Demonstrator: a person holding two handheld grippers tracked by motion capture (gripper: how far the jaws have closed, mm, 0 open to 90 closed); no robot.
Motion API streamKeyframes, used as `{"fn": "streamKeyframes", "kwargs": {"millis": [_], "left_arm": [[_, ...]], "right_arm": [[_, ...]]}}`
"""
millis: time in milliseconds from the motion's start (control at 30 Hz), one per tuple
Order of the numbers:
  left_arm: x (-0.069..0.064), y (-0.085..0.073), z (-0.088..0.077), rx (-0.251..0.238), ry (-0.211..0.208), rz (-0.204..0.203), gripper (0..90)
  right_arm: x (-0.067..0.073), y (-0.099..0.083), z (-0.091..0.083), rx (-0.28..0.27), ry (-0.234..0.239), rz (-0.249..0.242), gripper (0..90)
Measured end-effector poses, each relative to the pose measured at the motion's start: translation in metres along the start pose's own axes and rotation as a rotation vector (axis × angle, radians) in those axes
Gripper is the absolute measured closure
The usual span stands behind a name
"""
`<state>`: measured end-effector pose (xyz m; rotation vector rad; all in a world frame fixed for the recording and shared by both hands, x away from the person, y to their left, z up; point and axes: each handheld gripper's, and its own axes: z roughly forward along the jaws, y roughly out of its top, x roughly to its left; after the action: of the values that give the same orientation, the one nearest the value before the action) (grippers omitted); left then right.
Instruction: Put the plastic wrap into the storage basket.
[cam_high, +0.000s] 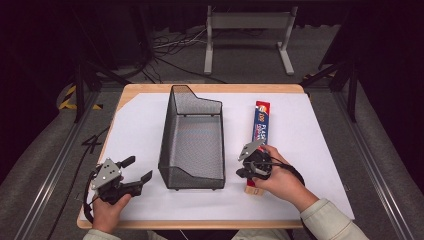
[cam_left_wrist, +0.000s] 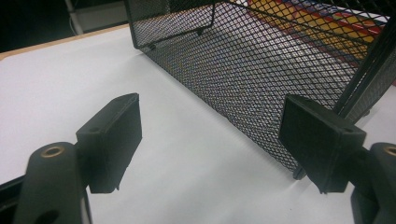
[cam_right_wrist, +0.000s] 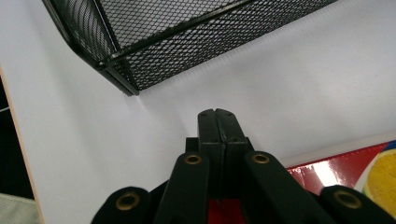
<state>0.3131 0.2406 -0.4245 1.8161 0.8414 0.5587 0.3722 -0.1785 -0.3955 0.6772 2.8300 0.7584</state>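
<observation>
A black wire-mesh basket stands empty in the middle of the table. To its right lies a long red and blue carton, end-on to me. My right gripper sits over the carton's near end, jaws pressed together with nothing between them. In the right gripper view the shut jaws point at the basket's corner, and the red carton lies below to the right. My left gripper rests open at the near left, facing the basket's side wall; its pads are wide apart.
A white sheet covers the wooden table top. Beyond the far edge, a grey metal stand and loose cables lie on the floor. Bare sheet lies left of the basket and right of the carton.
</observation>
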Motion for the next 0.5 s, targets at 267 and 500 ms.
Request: {"fn": "streamKeyframes", "kwargs": {"millis": [267,500], "left_arm": [[0.000,0.000,-0.001,-0.002,0.003,0.004,22.2],[0.000,0.000,-0.001,-0.001,0.004,0.003,22.1]], "right_arm": [[-0.001,-0.004,-0.006,0.066,-0.004,0.000,90.0],[-0.005,-0.015,-0.015,0.122,0.000,0.019,90.0]]}}
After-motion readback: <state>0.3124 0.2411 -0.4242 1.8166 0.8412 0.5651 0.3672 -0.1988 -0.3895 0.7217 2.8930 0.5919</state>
